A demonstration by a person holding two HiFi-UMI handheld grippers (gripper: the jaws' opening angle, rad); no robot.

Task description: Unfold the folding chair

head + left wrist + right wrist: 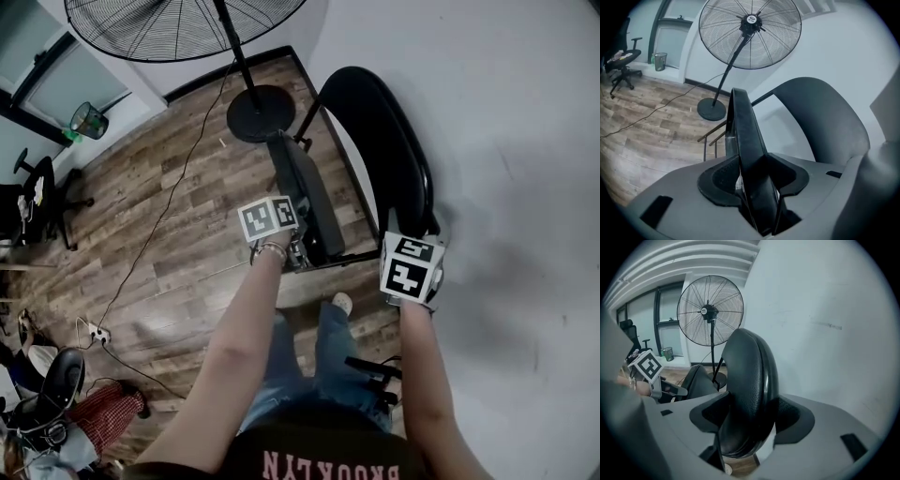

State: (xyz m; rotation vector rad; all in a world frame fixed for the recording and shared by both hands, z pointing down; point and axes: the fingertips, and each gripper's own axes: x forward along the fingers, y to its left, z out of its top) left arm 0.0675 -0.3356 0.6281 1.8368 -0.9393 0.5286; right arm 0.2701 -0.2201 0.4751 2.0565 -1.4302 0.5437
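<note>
My left gripper [298, 253] clamps the seat [305, 192] by its near edge; my right gripper [419, 234] pinches the backrest [380, 131] top. Seat lies left of backrest, nearly parallel.

The person is reaching both bare forearms forward and down, the left arm [239, 347] stretching toward the middle of the head view and the right arm [427, 375] running up its right side. Each hand is holding a gripper tilted downward. The left gripper [757, 187] is clamping its jaws on the thin edge of the chair seat [740, 122], while the right gripper [745, 423] is pressing its jaws, set wider, against both faces of the chair back [750, 376].
</note>
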